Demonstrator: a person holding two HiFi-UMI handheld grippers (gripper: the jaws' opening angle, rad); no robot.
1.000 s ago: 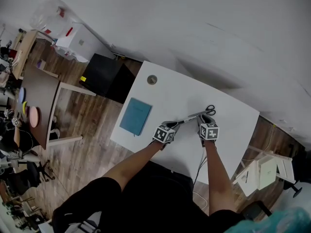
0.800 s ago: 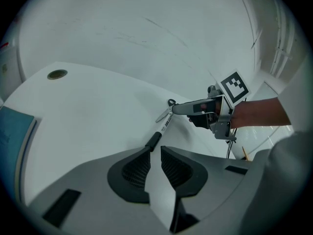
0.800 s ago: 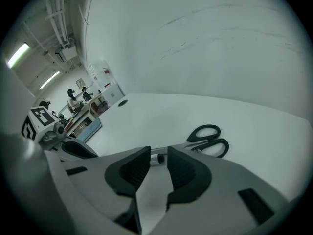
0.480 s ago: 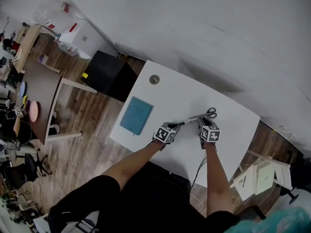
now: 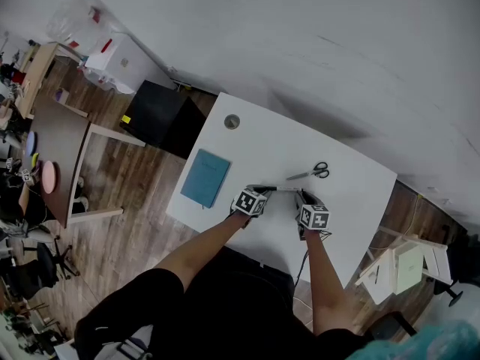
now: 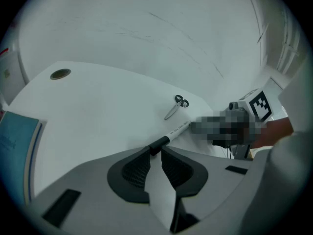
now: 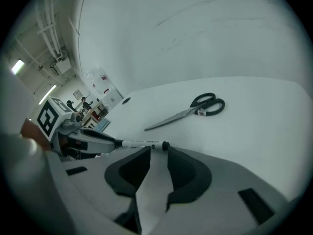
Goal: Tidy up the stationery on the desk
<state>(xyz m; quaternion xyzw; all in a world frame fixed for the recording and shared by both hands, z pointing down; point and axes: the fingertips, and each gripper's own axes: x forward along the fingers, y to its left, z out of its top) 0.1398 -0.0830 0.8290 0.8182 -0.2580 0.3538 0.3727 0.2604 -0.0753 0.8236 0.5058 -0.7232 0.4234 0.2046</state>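
Left claw [image 6: 155,150] pinches black end of marker [image 6: 177,129]. Right claw [image 7: 157,152] spread, marker's far end at its tips, ungripped. Both hands now nearer person than before, marker carried away from scissors [image 5: 310,173], which stay on desk [image 5: 255,141]. Marker sorting likely underway.

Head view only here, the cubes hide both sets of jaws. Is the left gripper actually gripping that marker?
Observer: Yes. In its own view the left gripper pinches the marker by its black cap at the jaw tips, though the jaws have just eased open slightly.
Operator: And the right?
Observer: The right gripper has its jaws apart; the marker's other end lies just ahead of the tips, unclamped.
Operator: Scissors?
Observer: The scissors lie flat on the desk, blades together, clear of the marker.
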